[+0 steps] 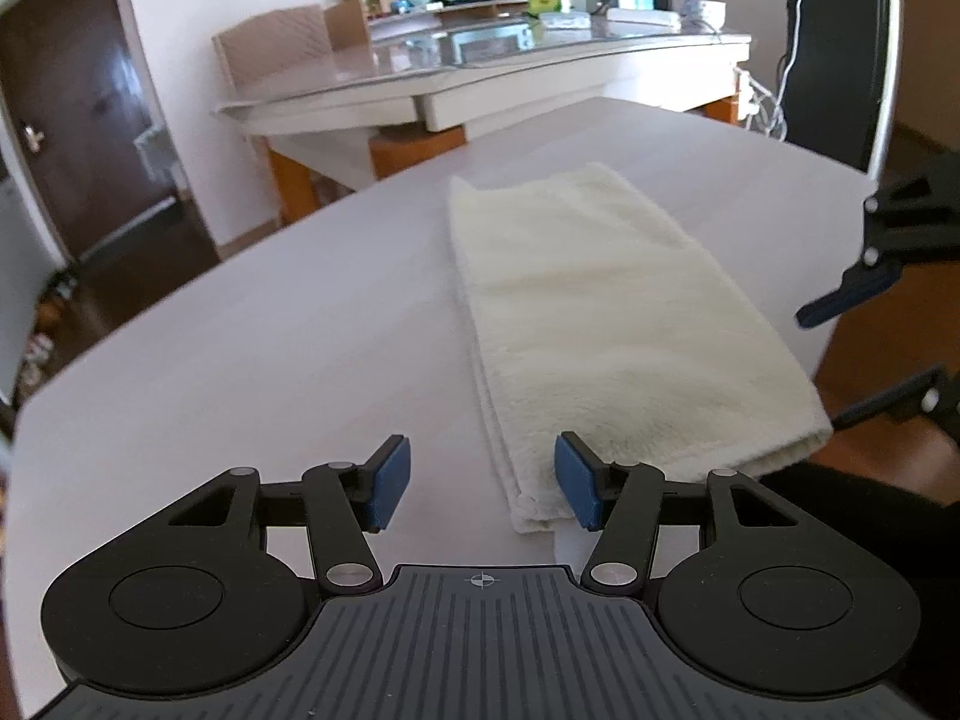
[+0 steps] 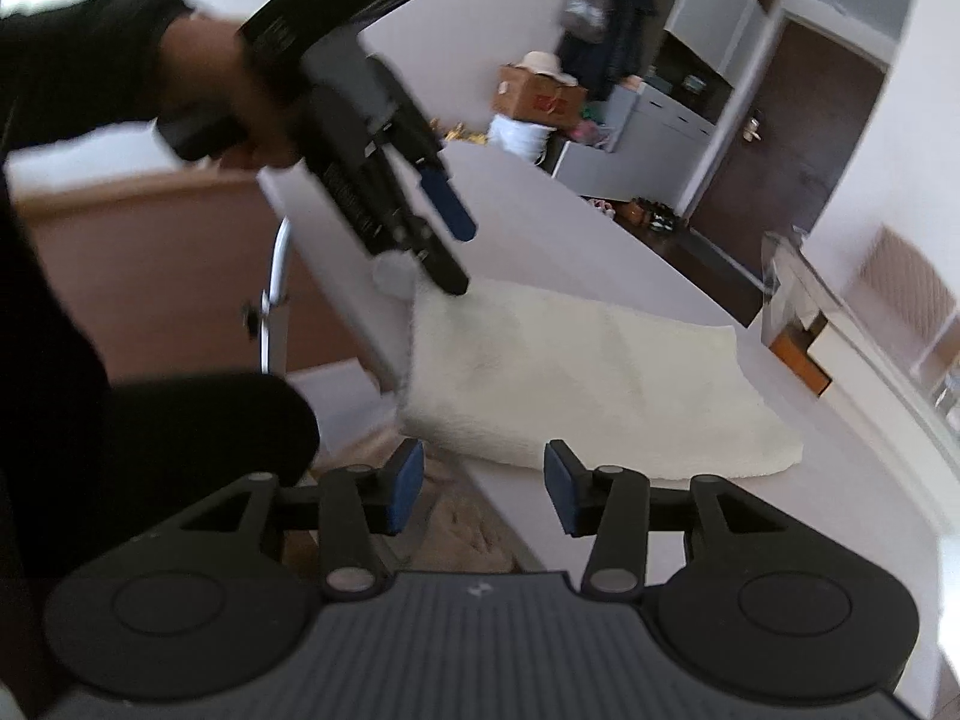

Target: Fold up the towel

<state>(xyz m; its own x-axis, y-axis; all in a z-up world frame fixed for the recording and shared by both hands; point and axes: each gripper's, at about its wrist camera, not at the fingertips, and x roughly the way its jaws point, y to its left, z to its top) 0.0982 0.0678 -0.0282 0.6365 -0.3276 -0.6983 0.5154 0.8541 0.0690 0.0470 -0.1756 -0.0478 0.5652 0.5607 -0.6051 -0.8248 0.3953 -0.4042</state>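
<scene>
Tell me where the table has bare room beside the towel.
The table is bare left of the towel in the left wrist view, out to its edge, and beyond the towel's far end. The towel's other long side runs along the table edge: no room there.

- The tabletop [image 1: 270, 312] is pale, matte and bare over most of its surface.
- A cream towel [image 1: 606, 324] lies flat on it (folded into a long strip), along one side edge, one short end reaching the near edge.
- The towel's near corner slightly overhangs the tabletop's corner.
</scene>
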